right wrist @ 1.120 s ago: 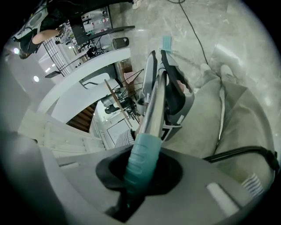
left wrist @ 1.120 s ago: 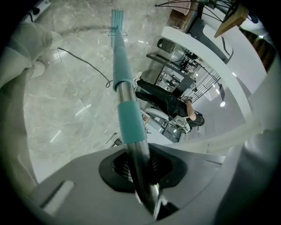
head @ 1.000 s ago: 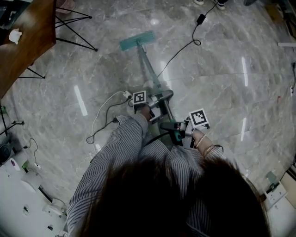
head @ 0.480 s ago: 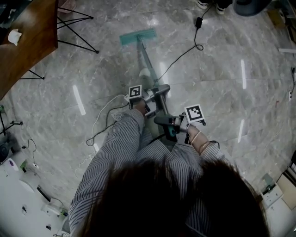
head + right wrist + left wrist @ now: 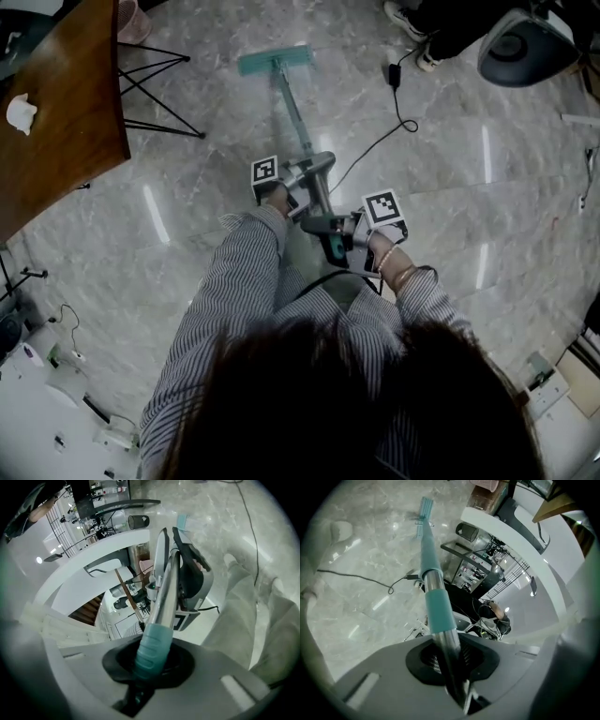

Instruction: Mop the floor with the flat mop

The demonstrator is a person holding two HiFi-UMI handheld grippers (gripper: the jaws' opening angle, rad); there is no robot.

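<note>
**On the marble floor: both grippers clamped on the flat mop**

On the grey marble floor (image 5: 469, 234) we see the flat mop (image 5: 291, 103) stretched out ahead of us. Its teal mop head (image 5: 275, 61) lies flat on the stone, near the black legs of a wooden table (image 5: 66, 122). The handle (image 5: 298, 122) slants back from the head to our hands. Our left gripper (image 5: 314, 176) is clamped on the bare metal shaft, just on the near side of a teal sleeve (image 5: 438, 606). Our right gripper (image 5: 326, 228), closer to our body, is closed round the ribbed teal end grip (image 5: 151, 651). Each gripper's cube (image 5: 264, 170) shows a black-and-white square marker; any other print is too small for us to read. A black cable (image 5: 370, 150) snakes over the floor to the right of the handle, and a crumpled white tissue (image 5: 21, 112) sits on the table.
</note>
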